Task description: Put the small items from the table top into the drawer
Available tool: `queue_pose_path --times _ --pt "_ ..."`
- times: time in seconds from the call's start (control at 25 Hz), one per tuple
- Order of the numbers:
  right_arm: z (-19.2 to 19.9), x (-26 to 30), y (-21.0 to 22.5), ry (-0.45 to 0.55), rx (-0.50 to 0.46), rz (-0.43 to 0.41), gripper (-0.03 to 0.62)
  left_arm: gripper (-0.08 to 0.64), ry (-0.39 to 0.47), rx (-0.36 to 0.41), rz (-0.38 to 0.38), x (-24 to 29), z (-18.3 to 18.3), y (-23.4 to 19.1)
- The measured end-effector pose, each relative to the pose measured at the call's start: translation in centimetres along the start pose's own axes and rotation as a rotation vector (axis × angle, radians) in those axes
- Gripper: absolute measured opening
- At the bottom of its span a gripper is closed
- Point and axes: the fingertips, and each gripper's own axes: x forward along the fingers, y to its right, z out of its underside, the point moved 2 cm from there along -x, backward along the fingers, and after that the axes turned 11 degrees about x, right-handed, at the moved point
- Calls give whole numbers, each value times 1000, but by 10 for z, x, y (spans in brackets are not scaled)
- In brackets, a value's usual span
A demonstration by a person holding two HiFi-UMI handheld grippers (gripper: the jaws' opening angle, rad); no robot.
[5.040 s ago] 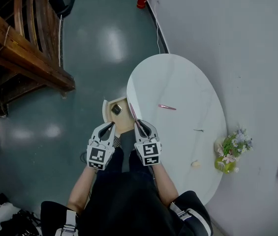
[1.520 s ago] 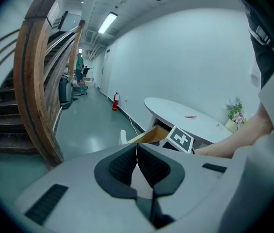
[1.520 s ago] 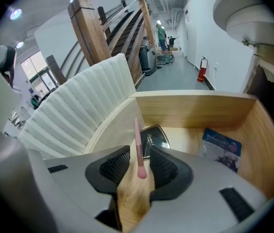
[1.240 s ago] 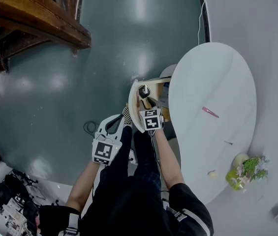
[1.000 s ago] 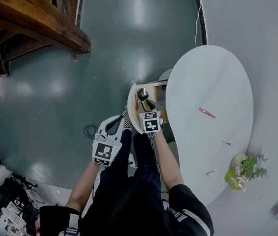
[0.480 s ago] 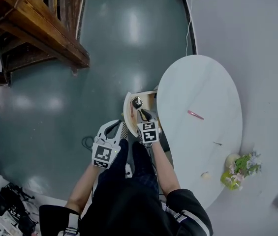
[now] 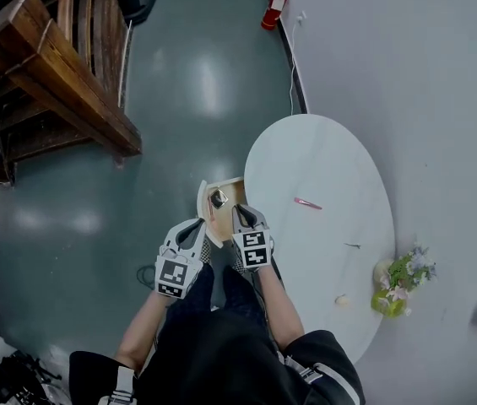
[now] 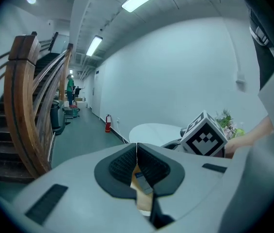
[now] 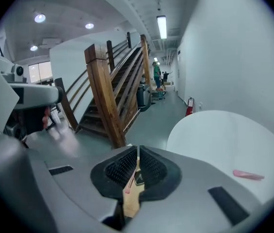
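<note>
The white oval table (image 7: 322,163) carries a pink clip (image 7: 308,202), a tiny dark piece (image 7: 352,245) and a small beige item (image 7: 339,299). The open wooden drawer (image 7: 203,205) at the table's left edge holds a small dark square object (image 7: 219,198). My right gripper (image 7: 240,210) hovers above the drawer; its jaws have just been closing and are shut with nothing between them. In the right gripper view the shut right gripper (image 9: 137,152) frames a thin pink stick (image 9: 130,181) lying in the drawer. My left gripper (image 7: 197,224) is shut and empty, left of the drawer.
A wooden staircase (image 7: 52,66) fills the upper left. By the wall stands a red fire extinguisher (image 7: 273,8), with a cable running down from it. A bunch of flowers (image 7: 400,272) sits at the table's right end. The person's legs are just below the grippers.
Both grippers have lifted; the right one has come up out of the drawer and its jaws have closed. The dark object stays in the drawer.
</note>
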Motion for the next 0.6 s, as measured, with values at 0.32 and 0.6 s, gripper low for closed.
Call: queue_pose_path --times 0.32,0.6 --pt "-50 -71 -5 152 1 28 40 21 66 35 -16 -12 -50 -1" --pt "-79 -125 -10 271 -7 60 40 21 124 77 -11 -28 -79 4"
